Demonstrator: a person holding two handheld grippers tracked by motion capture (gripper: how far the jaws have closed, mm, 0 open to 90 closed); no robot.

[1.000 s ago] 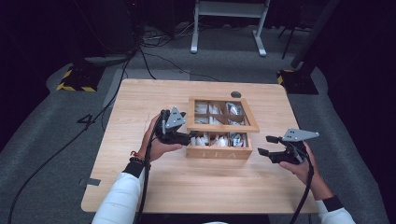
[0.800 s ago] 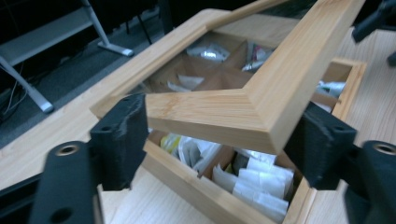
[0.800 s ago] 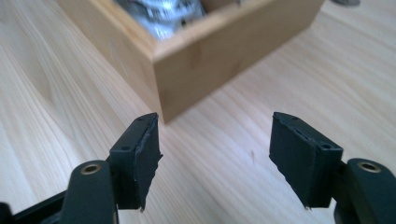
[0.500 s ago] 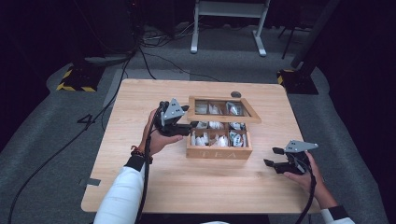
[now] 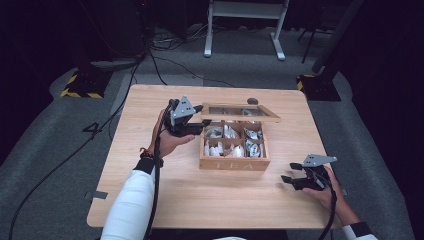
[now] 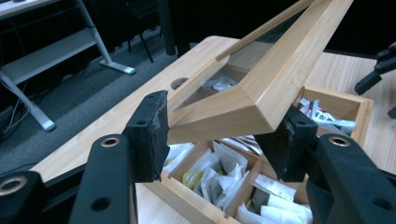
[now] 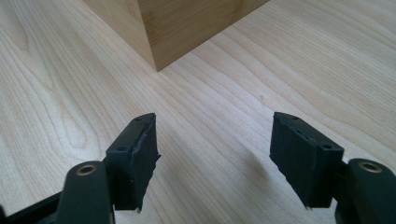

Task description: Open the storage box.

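- Lid point(image 6: 261, 100) of the tea box point(image 5: 234, 161): wooden frame with a glass pane, raised off the box and tilted, its near left corner between the jaws of the left tool point(image 6: 219, 140).
- Left tool point(image 5: 192, 129): jaws have just been closing; both pads press on the lid's corner, so it is gripping the lid.
- Below that corner: open compartments packed with tea packets point(image 6: 212, 175), white and yellow wrappers.
- Right tool point(image 5: 291, 172): jaws spread wide, nothing between them, low over bare bench point(image 7: 219, 116) near the box's front right corner point(image 7: 156, 51), not touching it.
- In the way: the box sits between the two tools; the lid's far edge stays over the box's back wall.
- Small dark round spot point(image 5: 252, 101) on the bench behind the box.
- Open room: wide bare bench left, front and right of the box; bench edge close behind the right hand point(image 5: 327, 192).
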